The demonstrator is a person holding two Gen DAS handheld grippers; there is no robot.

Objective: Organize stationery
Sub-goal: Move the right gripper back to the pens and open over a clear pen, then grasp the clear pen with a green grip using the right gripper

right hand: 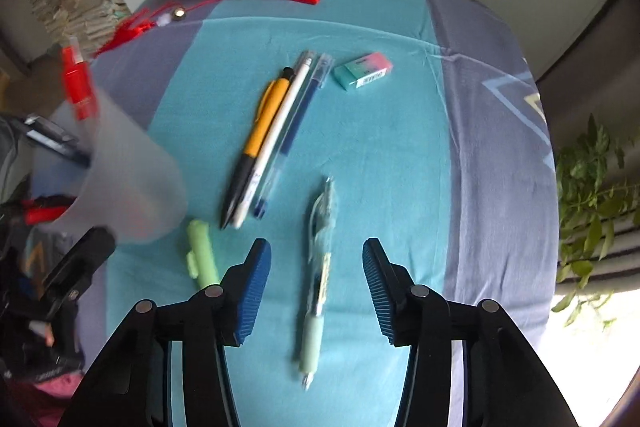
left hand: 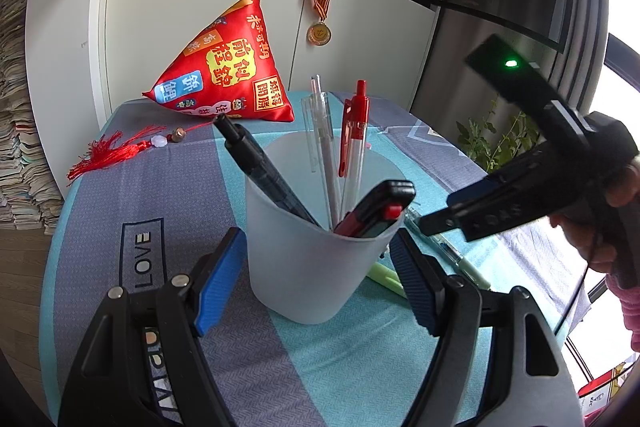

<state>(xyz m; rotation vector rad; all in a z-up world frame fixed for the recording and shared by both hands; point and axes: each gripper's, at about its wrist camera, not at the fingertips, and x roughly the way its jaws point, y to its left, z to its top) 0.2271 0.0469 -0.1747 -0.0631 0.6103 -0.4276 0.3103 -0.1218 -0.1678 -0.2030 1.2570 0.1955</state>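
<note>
A frosted white pen cup (left hand: 316,259) stands on the table and holds a black pen (left hand: 260,167), a red pen (left hand: 354,135), clear pens and a red-and-black utility knife (left hand: 376,209). My left gripper (left hand: 318,267) has its blue pads on both sides of the cup, seemingly closed on it. My right gripper (right hand: 316,267) is open above a pale green pen (right hand: 318,283) lying on the cloth. Further off lie a yellow pen (right hand: 260,131), a white pen (right hand: 276,135), a clear blue pen (right hand: 296,123), an eraser (right hand: 362,71) and a green highlighter (right hand: 202,253).
A teal and grey cloth (right hand: 380,167) covers the table. A red satin pouch (left hand: 232,67) with a tassel (left hand: 112,147) lies at the back. White cabinets and a hanging medal (left hand: 319,33) stand behind. A potted plant (right hand: 592,187) is beyond the table's right edge.
</note>
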